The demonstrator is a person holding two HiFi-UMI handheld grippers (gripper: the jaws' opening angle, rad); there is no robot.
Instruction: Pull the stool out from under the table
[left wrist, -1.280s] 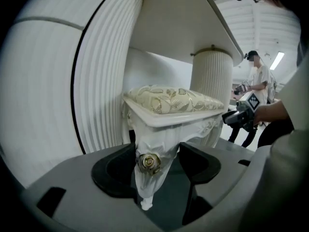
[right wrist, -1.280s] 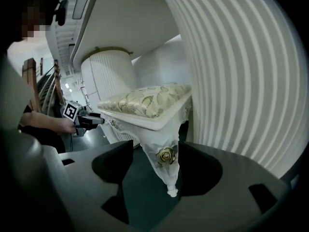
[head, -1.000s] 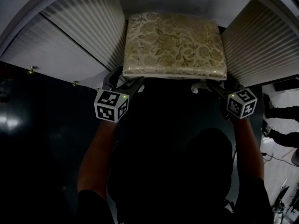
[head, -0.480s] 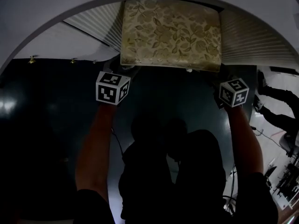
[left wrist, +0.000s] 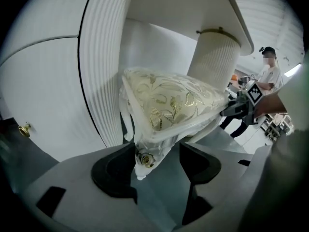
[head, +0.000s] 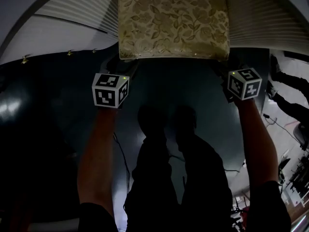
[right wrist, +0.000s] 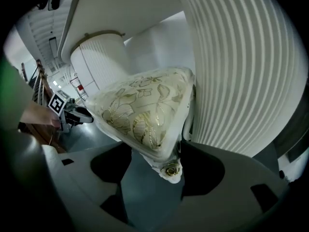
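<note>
The stool (head: pixel 174 21) has a cream cushion with a gold leaf pattern and a white frame. It stands between the fluted white table supports (head: pixel 82 6). My left gripper (left wrist: pixel 157 151) holds the stool's front left corner, whose gold rosette (left wrist: pixel 144 159) lies against the left pad; its jaws have just been closing on that corner. My right gripper (right wrist: pixel 154 156) holds the front right corner, with its rosette (right wrist: pixel 171 170) low between the pads. In the head view only the marker cubes (head: pixel 110 90) (head: pixel 245 83) show below the cushion's front edge.
Ribbed white table panels (head: pixel 270 18) flank the stool closely on both sides, under a curved white top (left wrist: pixel 193 13). The floor (head: pixel 48 129) is dark and glossy. A person (left wrist: pixel 270 74) stands in the bright room beyond; someone's legs (head: pixel 289 105) and cables lie at the right.
The left jaws, spread wide beside the corner a second ago, are now tucked under the cushion's front edge. Both cubes and the stool sit higher in the head view.
</note>
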